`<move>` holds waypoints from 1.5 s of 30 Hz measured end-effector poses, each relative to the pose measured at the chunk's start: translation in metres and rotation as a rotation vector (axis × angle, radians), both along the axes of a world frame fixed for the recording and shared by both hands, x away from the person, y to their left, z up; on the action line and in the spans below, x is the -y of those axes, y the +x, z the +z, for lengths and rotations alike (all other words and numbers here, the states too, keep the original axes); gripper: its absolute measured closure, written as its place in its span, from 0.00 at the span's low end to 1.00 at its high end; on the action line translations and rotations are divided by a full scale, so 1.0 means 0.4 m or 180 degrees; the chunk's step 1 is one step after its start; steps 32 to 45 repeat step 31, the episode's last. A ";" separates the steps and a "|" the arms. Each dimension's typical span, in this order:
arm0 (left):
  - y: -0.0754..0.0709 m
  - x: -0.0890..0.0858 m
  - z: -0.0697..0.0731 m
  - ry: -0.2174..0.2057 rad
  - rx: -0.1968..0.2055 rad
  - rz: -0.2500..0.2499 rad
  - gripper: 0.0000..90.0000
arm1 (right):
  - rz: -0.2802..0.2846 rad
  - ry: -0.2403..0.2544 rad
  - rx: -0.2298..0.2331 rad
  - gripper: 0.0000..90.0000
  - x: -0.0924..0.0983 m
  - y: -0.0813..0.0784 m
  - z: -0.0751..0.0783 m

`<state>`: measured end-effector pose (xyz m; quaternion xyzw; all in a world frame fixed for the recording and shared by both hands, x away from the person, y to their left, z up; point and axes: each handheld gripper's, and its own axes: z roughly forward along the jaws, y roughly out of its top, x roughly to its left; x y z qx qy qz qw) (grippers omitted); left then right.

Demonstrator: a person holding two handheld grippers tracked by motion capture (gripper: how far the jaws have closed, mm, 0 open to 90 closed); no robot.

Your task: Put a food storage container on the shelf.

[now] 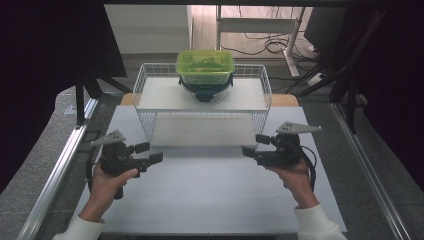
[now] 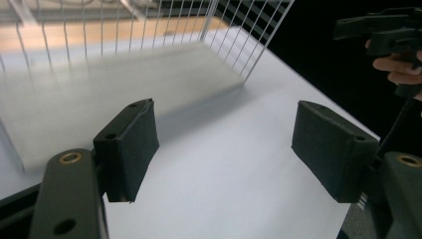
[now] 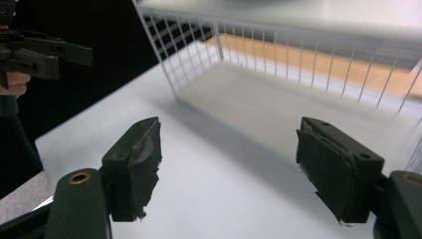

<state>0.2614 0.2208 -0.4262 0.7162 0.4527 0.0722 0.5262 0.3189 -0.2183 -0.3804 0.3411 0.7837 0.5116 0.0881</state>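
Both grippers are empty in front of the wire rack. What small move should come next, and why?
Probably raise both hands toward the green lidded container on top of the wire rack. The left gripper and right gripper are open, hold nothing, and sit low over the table, well short of it.

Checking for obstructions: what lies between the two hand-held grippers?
Only bare white tabletop between the left hand-held gripper and right hand-held gripper, as the high view shows; the wire rack stands just behind.

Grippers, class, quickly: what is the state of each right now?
Left gripper: open, holding nothing, above the white table.
Right gripper: open, holding nothing.
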 end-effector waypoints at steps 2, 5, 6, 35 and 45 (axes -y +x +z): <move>-0.008 0.000 -0.032 0.0059 -0.0083 0.0035 0.28 | -0.0021 0.0001 -0.0028 0.29 0.008 -0.015 -0.031; -0.022 0.004 -0.073 0.0179 -0.0146 0.0073 0.28 | -0.0089 -0.0091 -0.0085 0.29 0.017 -0.036 -0.071; -0.025 0.004 -0.085 0.0195 -0.0162 0.0088 0.28 | -0.0096 -0.0139 -0.0079 0.29 0.020 -0.042 -0.085; -0.048 0.000 -0.179 0.0399 -0.0311 0.0159 0.27 | -0.0151 -0.0517 -0.0343 0.30 0.052 -0.055 -0.218; -0.048 0.000 -0.179 0.0399 -0.0311 0.0159 0.27 | -0.0151 -0.0517 -0.0343 0.30 0.052 -0.055 -0.218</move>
